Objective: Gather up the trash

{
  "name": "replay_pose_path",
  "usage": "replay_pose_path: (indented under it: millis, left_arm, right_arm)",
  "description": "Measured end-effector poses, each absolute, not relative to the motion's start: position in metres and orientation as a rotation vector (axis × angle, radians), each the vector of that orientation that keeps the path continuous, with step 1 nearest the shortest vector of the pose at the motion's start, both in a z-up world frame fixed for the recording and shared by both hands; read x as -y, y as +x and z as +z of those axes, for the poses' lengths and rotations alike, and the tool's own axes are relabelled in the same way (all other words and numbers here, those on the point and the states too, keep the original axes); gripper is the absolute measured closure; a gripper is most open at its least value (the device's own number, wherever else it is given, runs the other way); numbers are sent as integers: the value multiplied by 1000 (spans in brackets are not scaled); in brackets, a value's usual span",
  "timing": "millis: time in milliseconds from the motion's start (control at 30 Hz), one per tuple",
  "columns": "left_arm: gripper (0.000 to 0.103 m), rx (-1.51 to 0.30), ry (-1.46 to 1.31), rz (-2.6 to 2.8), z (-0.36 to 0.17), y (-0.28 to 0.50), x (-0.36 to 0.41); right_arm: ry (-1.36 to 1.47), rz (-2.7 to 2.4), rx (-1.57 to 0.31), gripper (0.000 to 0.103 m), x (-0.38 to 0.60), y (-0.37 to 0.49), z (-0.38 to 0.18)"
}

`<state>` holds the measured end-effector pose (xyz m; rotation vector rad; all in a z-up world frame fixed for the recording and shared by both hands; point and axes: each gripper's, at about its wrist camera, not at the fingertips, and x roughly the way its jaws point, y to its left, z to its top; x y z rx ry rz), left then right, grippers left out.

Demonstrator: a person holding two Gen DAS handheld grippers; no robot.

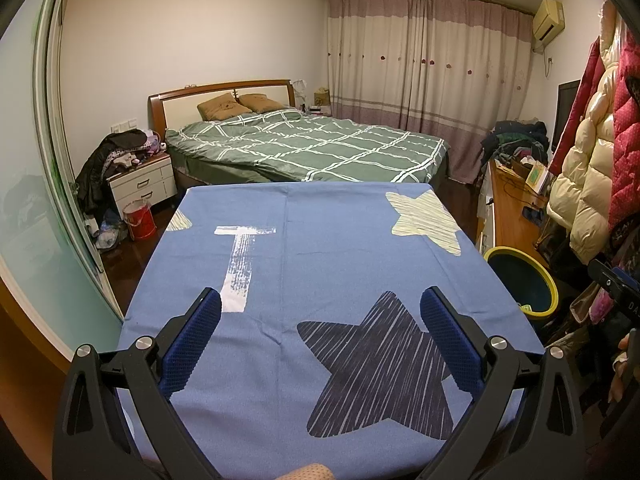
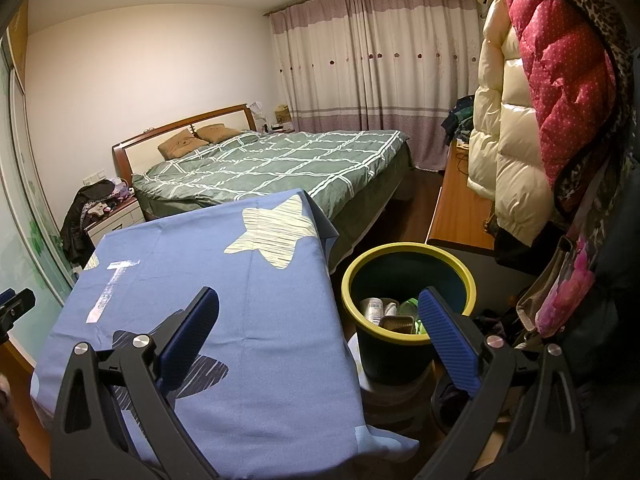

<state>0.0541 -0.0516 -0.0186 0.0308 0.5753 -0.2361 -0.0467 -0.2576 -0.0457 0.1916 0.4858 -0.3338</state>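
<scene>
A dark bin with a yellow rim [image 2: 408,280] stands on the floor right of the table; it also shows in the left wrist view [image 1: 524,284]. Inside lie a white can [image 2: 371,309], a brown tray [image 2: 396,324] and green plastic [image 2: 410,306]. My right gripper [image 2: 318,312] is open and empty, over the table's right edge and the bin. My left gripper [image 1: 320,312] is open and empty, above the table's blue star-print cloth [image 1: 304,240]. No trash shows on the cloth.
A bed with a green plaid cover [image 1: 312,148] lies behind the table. A white nightstand [image 1: 142,184] and red bucket [image 1: 140,220] stand at left. A wooden desk [image 2: 460,208] and hanging coats [image 2: 516,128] are at right.
</scene>
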Motion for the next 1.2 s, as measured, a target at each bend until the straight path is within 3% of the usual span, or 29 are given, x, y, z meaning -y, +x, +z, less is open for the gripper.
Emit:
replay_pose_path:
  millis: [1200]
  left_arm:
    - [5, -588, 33, -240, -23, 58, 54]
  right_arm:
    - [198, -324, -496, 8, 247, -46, -52]
